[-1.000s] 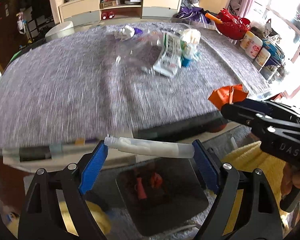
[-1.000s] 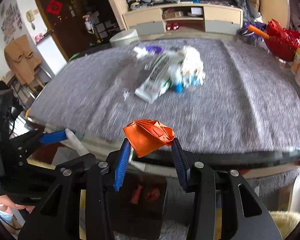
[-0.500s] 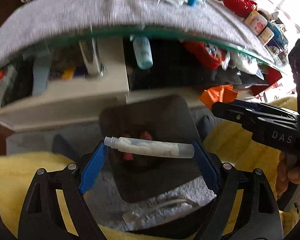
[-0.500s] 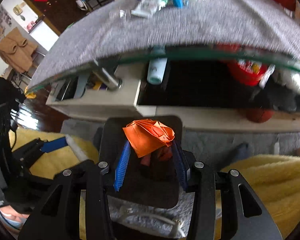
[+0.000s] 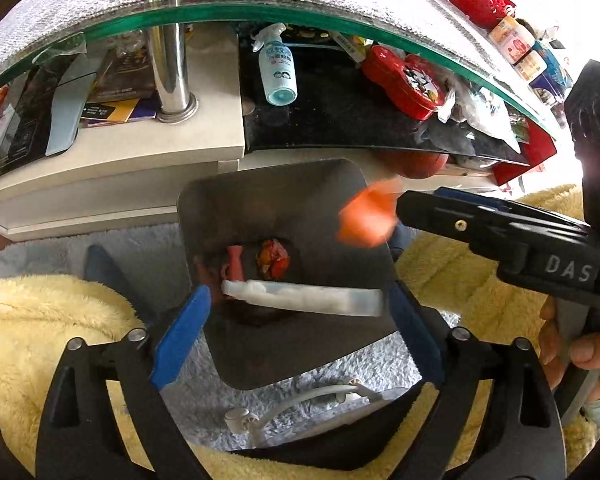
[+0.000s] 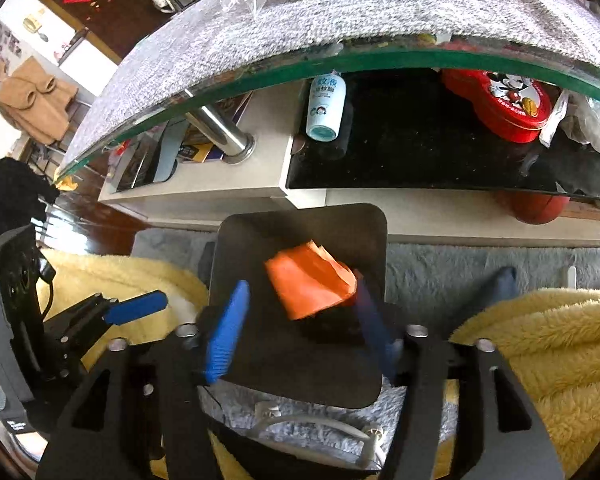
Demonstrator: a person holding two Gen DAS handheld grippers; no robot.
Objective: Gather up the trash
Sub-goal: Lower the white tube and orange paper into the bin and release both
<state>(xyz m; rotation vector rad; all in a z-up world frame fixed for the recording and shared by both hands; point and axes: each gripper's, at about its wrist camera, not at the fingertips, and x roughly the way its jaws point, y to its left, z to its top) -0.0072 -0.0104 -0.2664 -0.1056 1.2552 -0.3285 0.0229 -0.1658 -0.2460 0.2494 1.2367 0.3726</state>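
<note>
Both our grippers have dropped from tabletop to over the dark bin [image 5: 260, 200]; left gripper [image 5: 298, 322] opening, white tube [image 5: 300, 300] loose between pads; right gripper [image 6: 296, 328] opening, orange wrapper [image 6: 308, 284] slipping out at twelve o'clock

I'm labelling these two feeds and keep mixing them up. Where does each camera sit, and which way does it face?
Left wrist: on the left gripper, facing down into the dark bin; white tube between opening jaws; a hand at right.
Right wrist: on the right gripper, facing down; orange wrapper between opening jaws.
Shared: bin, spray bottle.
</note>
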